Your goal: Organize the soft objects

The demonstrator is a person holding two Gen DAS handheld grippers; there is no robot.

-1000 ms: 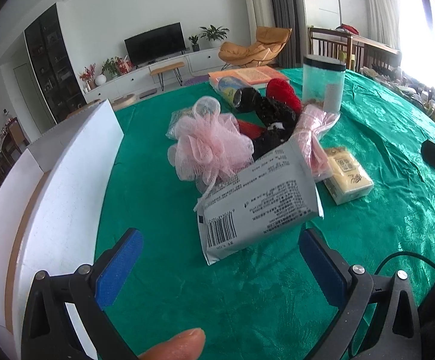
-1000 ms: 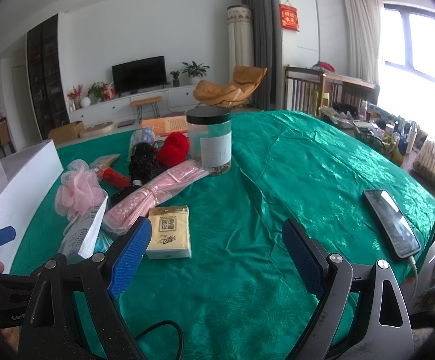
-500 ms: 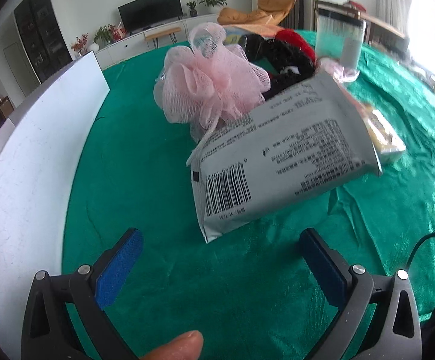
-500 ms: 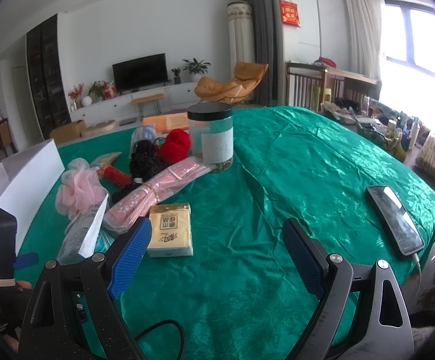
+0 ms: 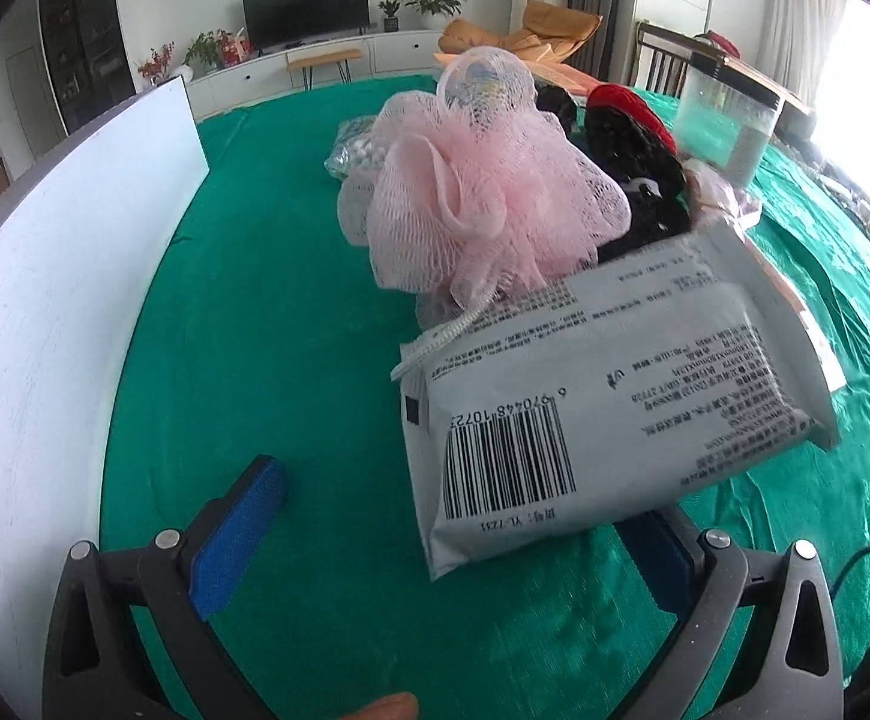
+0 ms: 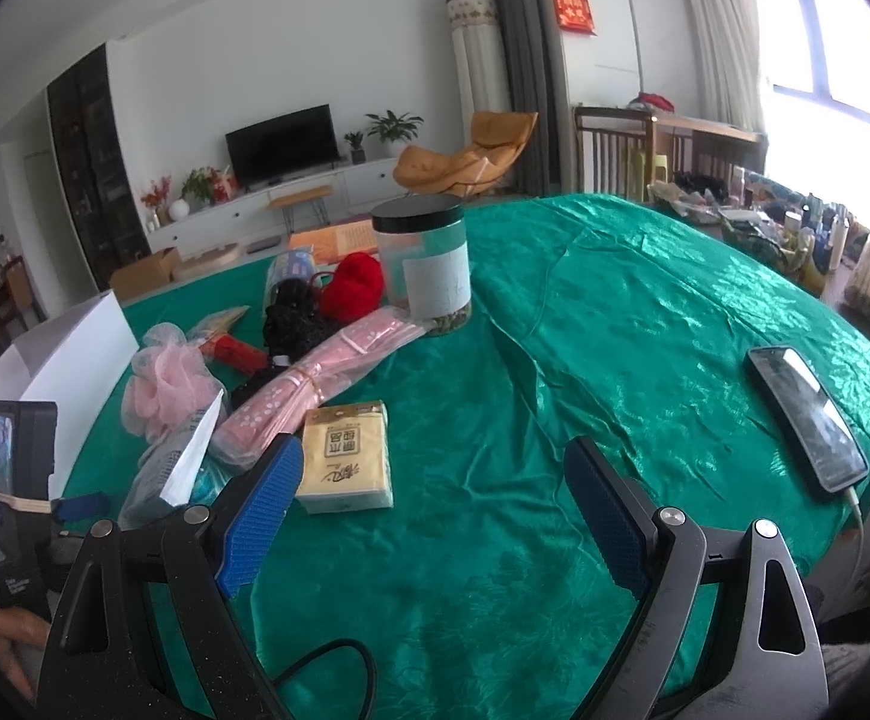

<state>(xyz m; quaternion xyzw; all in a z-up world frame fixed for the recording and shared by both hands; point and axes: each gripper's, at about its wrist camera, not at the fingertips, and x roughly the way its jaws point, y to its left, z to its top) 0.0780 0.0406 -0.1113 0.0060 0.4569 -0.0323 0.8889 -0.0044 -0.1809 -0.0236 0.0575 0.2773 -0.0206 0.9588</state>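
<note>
**Grey packet between your left jaws**

The grey packet [image 5: 609,420] lies on the green tablecloth [image 5: 267,324] against the pink mesh pouf [image 5: 483,180], inside your spread left gripper [image 5: 453,516]. Your right gripper [image 6: 435,510] hangs open beside the tissue pack [image 6: 348,456].

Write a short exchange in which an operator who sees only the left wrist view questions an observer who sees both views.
Operator: Is the right gripper holding anything?
Observer: No, the right gripper is open and empty.
Operator: What lies on the far side of my grey pack?
Observer: A yellow tissue pack, lying flat beside a pink wrapped bundle.
</note>
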